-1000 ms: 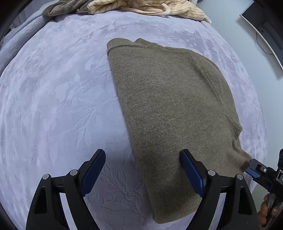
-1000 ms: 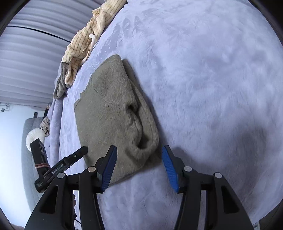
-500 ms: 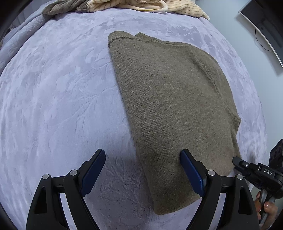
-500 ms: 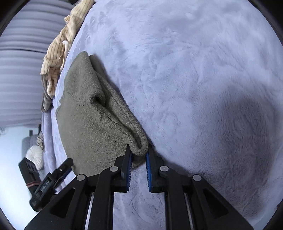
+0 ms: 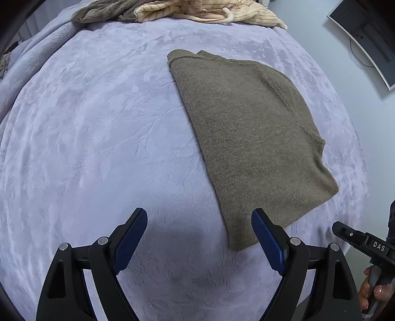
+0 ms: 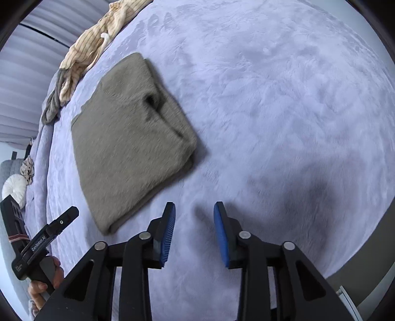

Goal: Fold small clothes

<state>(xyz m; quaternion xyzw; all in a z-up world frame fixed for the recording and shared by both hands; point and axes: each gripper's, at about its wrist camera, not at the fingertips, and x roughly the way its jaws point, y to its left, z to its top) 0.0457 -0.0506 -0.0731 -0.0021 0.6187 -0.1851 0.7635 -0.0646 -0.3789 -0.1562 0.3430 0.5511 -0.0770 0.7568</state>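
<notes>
An olive knit sweater [image 5: 249, 138] lies folded into a flat block on the lavender blanket [image 5: 98, 138]; the right wrist view shows the sweater [image 6: 128, 143] with stacked layers along its right edge. My left gripper [image 5: 198, 232] hangs wide open above the blanket, its right pad over the sweater's near corner, nothing between the pads. My right gripper [image 6: 193, 222] is clear of the sweater, to the right of its near edge; its jaws are opening and nothing is between them.
Cream striped clothes [image 5: 212, 12] and a grey-brown garment [image 5: 103, 12] are heaped at the blanket's far edge. A monitor [image 5: 365, 37] stands by the wall on the right. The bed's edge [image 6: 358, 259] drops off near my right gripper.
My right gripper closed on the sweater's near corner, then let go and drew back off it. My left gripper pulled back, so the sweater sits farther away.
</notes>
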